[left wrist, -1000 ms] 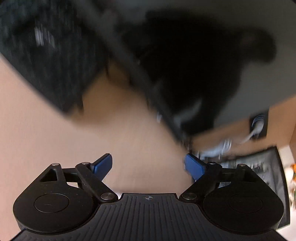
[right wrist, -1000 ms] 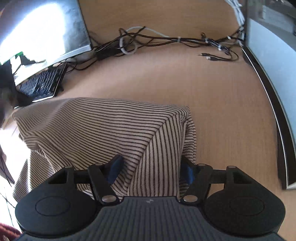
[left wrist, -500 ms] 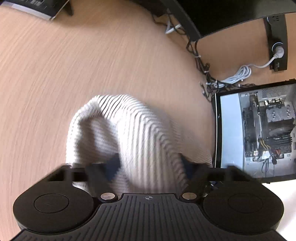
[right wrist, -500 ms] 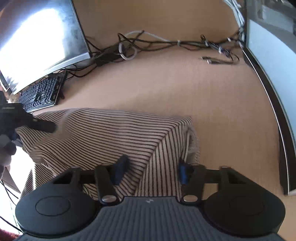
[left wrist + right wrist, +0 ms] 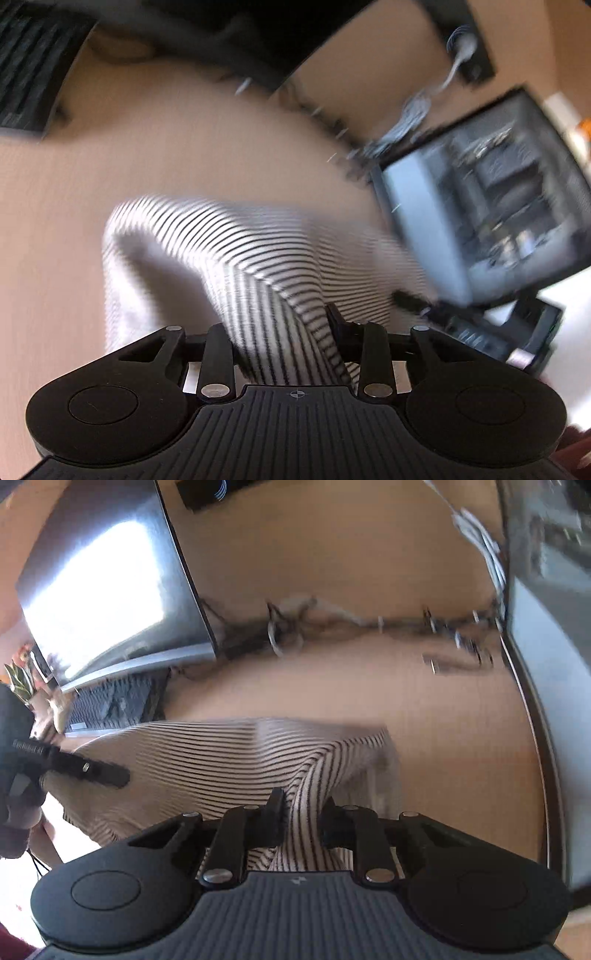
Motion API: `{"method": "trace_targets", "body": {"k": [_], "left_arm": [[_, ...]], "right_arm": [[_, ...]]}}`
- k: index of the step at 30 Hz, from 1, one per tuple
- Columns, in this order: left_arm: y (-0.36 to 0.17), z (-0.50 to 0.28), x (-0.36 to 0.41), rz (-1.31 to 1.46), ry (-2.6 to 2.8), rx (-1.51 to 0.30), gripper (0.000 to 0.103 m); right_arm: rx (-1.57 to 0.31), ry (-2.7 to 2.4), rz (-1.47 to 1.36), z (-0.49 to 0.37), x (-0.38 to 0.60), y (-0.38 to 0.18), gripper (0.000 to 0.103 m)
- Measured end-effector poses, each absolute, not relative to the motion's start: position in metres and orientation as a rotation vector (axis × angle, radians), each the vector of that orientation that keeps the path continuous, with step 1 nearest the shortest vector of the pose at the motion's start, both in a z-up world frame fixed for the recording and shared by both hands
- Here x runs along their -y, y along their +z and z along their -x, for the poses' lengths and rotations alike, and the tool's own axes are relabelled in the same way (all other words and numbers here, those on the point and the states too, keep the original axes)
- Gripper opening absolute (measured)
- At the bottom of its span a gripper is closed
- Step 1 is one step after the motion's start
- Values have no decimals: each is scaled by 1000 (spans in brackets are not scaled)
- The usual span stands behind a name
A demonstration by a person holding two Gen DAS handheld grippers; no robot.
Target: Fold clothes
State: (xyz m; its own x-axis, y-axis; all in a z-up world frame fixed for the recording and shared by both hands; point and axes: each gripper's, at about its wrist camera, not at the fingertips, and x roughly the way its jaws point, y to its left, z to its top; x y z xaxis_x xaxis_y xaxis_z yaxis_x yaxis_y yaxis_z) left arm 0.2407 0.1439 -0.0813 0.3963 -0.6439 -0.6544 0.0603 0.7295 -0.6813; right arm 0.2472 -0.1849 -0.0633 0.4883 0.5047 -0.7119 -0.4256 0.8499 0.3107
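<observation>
Right wrist view shows my right gripper [image 5: 301,818] clamped on the striped garment [image 5: 221,760], jaws just closing; my left gripper [image 5: 280,332] likewise pinches its bunched edge ahead. Thin bites may slip if I lift unevenly.

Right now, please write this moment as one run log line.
stage: grasp for fold | left gripper: shut on black-and-white striped cloth garment | right gripper: shut on same garment, jaws just closing | surface: light wooden desk
</observation>
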Motion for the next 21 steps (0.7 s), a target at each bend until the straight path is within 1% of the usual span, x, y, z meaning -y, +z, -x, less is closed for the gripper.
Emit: {"method": "trace_targets", "body": {"k": [3,5,7,10,12,13,14,16,17,18,19,20,21], "left_arm": [[-116,-225,-148,588,-415,-1183,37],[-119,-217,-153,582,-425,-1153,38],[-114,-216,-159,565,-401,-1145,43],[-101,-211,-170,522,-376,-1119,45],[-90,-207,-178,502,-372,-1088,48],[-84,-205,-182,495,-373,-1067,51],[-74,-205,-182,475,-370,-1036,52],[-55,-203,-181,445,-400,-950,62],[-46,-202,-180,443,-426,-912,66],[-38,-203,-175,446,-452,-875,75],[-33,-206,-170,452,-481,-846,80],[-35,-209,-163,465,-498,-847,81],[-38,-212,-157,478,-515,-848,81]], "right_arm": [[-970,524,-59,-236,181,-92,19],[-973,505,-41,-229,180,-101,21],[-972,493,-42,-228,182,-99,22],[-971,488,-22,-223,182,-93,28],[-977,492,-46,-222,182,-91,40],[-979,489,-58,-221,182,-90,50],[-976,471,-64,-220,182,-88,55],[-944,438,-49,-217,178,-81,55],[-927,425,-43,-215,177,-77,62],[-901,419,-37,-213,177,-69,67],[-865,413,-24,-211,176,-61,76],[-830,414,-5,-209,173,-54,83],[-799,420,5,-208,171,-48,86]]}}
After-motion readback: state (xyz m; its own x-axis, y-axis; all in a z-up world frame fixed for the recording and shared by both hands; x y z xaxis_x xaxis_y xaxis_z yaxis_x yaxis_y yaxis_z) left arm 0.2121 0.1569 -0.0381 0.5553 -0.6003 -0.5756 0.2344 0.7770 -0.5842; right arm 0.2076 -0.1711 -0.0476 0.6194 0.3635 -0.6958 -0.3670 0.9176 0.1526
